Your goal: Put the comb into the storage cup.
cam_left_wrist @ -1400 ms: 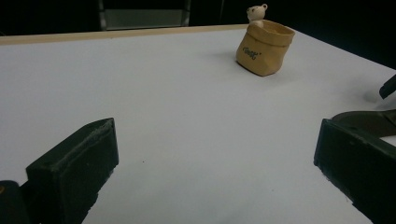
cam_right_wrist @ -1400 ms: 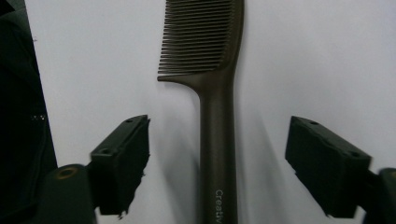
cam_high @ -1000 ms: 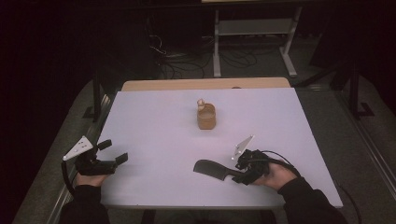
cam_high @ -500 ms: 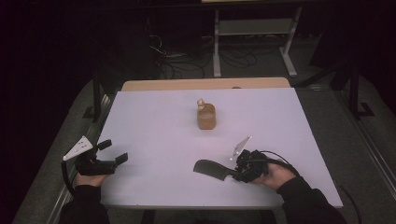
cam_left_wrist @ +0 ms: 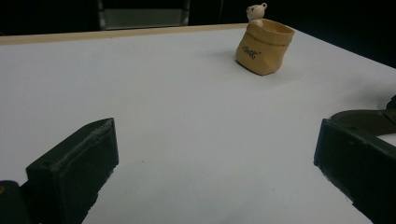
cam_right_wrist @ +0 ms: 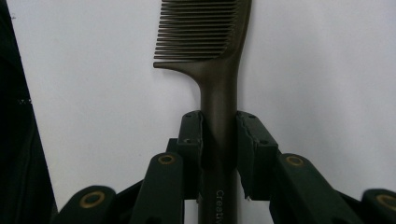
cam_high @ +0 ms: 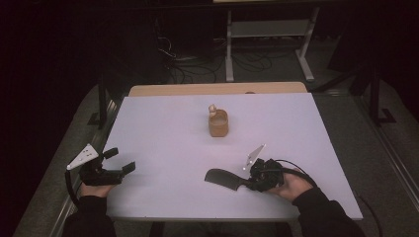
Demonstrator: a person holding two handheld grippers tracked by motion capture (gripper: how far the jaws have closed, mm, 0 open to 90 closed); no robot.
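High view: we are holding one gripper in each hand over the white table (cam_high: 163, 128). Our left gripper (cam_high: 122, 162) is resting at the table's near left edge, its jaws standing wide apart with bare table between them. Our right gripper (cam_high: 248, 180) is lying near the front right, its jaws pointing toward the left gripper and clamping the handle of a dark comb (cam_high: 222, 177); the comb's toothed head is extending beyond the jaw tips, flat on or just above the table. A tan bag-shaped cup (cam_high: 218, 123) with a small bear figure (cam_high: 213, 109) at its rim is standing well ahead of both pairs of jaws, near the table's middle.

Left gripper view: we are looking along the left gripper (cam_left_wrist: 215, 154), whose two black jaws are spread to the frame's edges and gripping nothing. The tan bag-shaped cup (cam_left_wrist: 264, 46) is sitting well beyond the jaw tips, toward the right-hand jaw's side, leaning slightly. Part of the dark comb (cam_left_wrist: 364, 119) is showing just past the right-hand jaw.

Right gripper view: we are pressing the right gripper (cam_right_wrist: 219, 135) closed on the comb's handle. The dark comb (cam_right_wrist: 210, 46) is running straight out from between the jaws, its teeth facing the left-hand jaw's side, over the white table (cam_right_wrist: 317, 60).
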